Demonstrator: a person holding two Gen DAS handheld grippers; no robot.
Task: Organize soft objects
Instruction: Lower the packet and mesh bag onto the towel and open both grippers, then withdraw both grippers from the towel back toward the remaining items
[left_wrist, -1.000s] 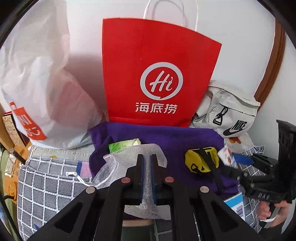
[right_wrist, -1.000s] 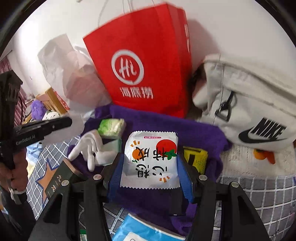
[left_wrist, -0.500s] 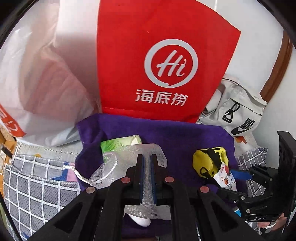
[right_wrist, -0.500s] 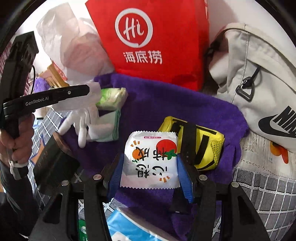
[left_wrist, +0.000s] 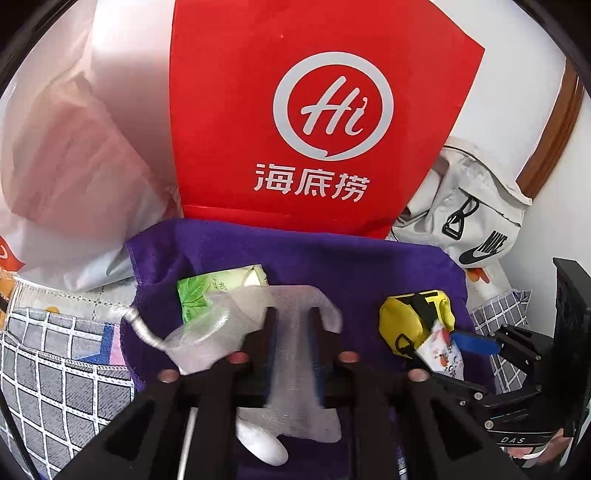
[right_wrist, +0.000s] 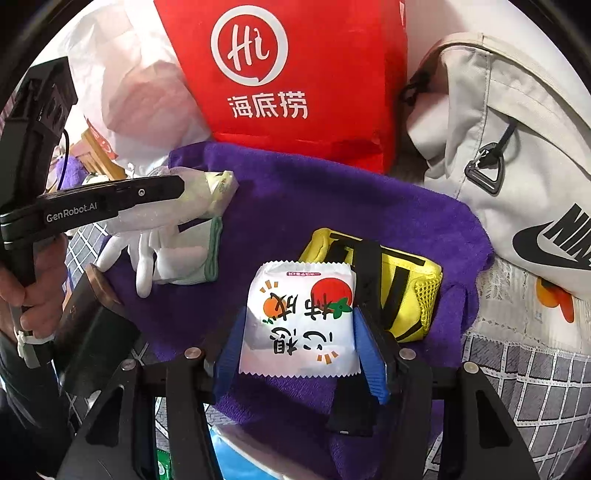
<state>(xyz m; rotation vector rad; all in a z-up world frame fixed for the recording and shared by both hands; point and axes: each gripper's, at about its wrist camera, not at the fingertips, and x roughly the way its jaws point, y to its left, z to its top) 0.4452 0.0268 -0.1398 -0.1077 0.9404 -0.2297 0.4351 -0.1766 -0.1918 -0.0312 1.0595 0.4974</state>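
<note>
My left gripper (left_wrist: 291, 314) is shut on a translucent plastic bag (left_wrist: 295, 354) and holds it over a purple towel (left_wrist: 332, 266). A green tissue pack (left_wrist: 218, 286) lies just beyond it. A white glove (right_wrist: 173, 254) lies on the towel under that gripper (right_wrist: 177, 186). My right gripper (right_wrist: 299, 314) is shut on a white snack packet (right_wrist: 299, 321) with orange and red fruit print, held above the towel (right_wrist: 332, 199) in front of a yellow pouch (right_wrist: 399, 288). The pouch also shows in the left wrist view (left_wrist: 410, 317).
A red paper bag (left_wrist: 321, 122) stands behind the towel. A white plastic bag (left_wrist: 74, 166) is left of it and a beige Nike bag (right_wrist: 517, 166) is right. A grey checked cloth (left_wrist: 62, 376) covers the surface. A dark box (right_wrist: 92, 325) lies at the towel's left.
Both grippers have moved forward and lower over the purple towel, each still holding its item. The snack packet now sits right in front of the yellow pouch.
</note>
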